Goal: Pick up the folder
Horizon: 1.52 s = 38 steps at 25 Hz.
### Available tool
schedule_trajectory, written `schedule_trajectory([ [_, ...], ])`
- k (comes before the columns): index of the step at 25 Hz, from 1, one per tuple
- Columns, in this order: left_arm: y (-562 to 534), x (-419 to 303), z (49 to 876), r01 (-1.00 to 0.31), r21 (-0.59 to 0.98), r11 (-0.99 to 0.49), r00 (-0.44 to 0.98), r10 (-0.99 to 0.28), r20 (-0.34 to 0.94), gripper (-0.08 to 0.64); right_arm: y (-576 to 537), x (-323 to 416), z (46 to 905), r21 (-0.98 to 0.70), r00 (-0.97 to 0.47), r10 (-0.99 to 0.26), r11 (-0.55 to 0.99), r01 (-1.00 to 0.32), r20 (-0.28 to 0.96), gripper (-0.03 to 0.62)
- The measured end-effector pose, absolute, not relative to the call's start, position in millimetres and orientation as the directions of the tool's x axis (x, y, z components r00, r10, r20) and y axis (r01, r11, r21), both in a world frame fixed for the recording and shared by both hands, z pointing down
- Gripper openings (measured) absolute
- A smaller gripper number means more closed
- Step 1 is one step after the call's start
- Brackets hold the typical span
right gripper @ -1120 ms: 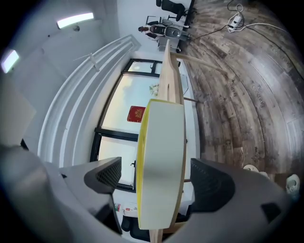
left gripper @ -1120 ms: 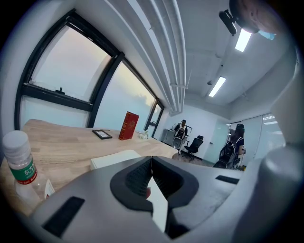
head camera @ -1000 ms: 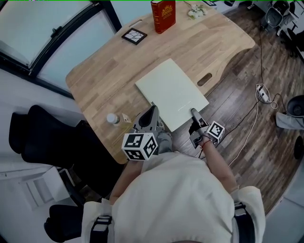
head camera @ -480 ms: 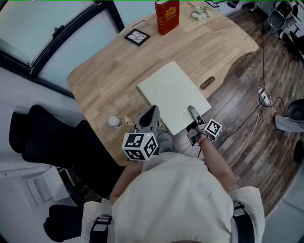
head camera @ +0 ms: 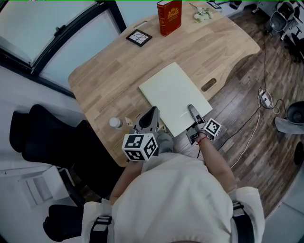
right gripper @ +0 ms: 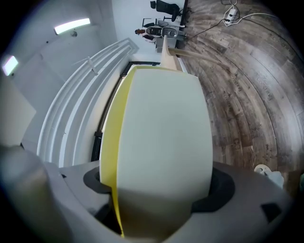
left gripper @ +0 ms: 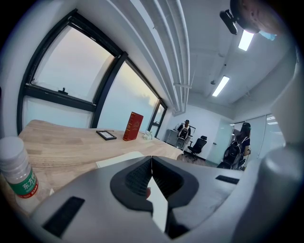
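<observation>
A pale cream folder (head camera: pixel 173 95) lies flat on the wooden table (head camera: pixel 109 80), its near corner hanging over the front edge. My right gripper (head camera: pixel 192 111) is shut on that near edge. In the right gripper view the folder (right gripper: pixel 166 142) fills the space between the jaws, with a yellow inner sheet showing along its left side. My left gripper (head camera: pixel 152 112) rests at the folder's near-left edge with its jaws closed tip to tip (left gripper: pixel 151 161). It grips nothing, and the folder (left gripper: pixel 118 159) lies flat behind it.
A small plastic bottle (head camera: pixel 114 123) stands left of the left gripper. A red book (head camera: pixel 169 17), a dark framed tile (head camera: pixel 138 37) and small flowers (head camera: pixel 202 14) sit at the table's far side. A black chair (head camera: pixel 42 137) is at the left, and cables with a power strip (head camera: pixel 263 97) lie on the floor at the right.
The right gripper has slid slightly further in over the folder's near edge. The left gripper has stayed where it was.
</observation>
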State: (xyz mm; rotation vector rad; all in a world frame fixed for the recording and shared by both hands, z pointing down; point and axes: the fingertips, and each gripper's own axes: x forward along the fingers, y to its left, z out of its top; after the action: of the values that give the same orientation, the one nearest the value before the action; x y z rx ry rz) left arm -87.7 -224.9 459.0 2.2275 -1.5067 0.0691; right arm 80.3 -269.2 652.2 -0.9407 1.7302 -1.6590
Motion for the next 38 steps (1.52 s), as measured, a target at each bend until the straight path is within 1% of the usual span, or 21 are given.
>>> schedule_trajectory([
  [4,-225.5,-90.9,460.6,-0.895,0.335,-0.296,0.396,-0.871,0.289,0.02,-269.1,79.9,652.3,-0.997,-0.595,-0.801,-0.018,-0.076,0.06,0.443],
  [5,-225.3,-91.1,460.4,-0.895,0.335,-0.295,0.396,-0.872,0.289,0.021,-268.6,81.0,653.7,-0.997,-0.591,-0.805,-0.024,-0.075,0.063,0.4],
  [6,-225.0,-91.2,460.1,-0.895,0.334,-0.295,0.395,-0.872,0.288,0.02,-268.1,81.9,654.7,-0.997,-0.587,-0.807,-0.027,-0.073,0.065,0.342],
  [8,-223.8,-91.0,459.5,-0.896,0.332,-0.295,0.395,-0.873,0.288,0.021,-266.7,82.5,654.7,-0.997,-0.585,-0.809,-0.03,-0.067,0.063,0.319],
  [12,-219.1,-91.3,458.5,-0.897,0.328,-0.296,0.393,-0.873,0.29,0.02,-264.1,82.4,652.1,-0.998,-0.587,-0.807,-0.031,-0.061,0.061,0.296],
  [26,-200.1,-84.7,456.7,-0.893,0.327,-0.309,0.406,-0.867,0.29,0.02,-245.5,95.4,644.9,-0.998,-0.568,-0.82,-0.038,-0.058,0.064,0.278],
  [32,-186.8,-78.9,454.7,-0.892,0.325,-0.315,0.411,-0.865,0.289,0.02,-229.5,104.4,639.4,-0.999,-0.566,-0.823,-0.03,-0.027,0.04,0.276],
  [38,-172.3,-73.5,454.8,-0.89,0.325,-0.321,0.416,-0.862,0.289,0.02,-214.1,109.6,632.8,-1.0,-0.57,-0.821,-0.013,-0.028,0.027,0.276],
])
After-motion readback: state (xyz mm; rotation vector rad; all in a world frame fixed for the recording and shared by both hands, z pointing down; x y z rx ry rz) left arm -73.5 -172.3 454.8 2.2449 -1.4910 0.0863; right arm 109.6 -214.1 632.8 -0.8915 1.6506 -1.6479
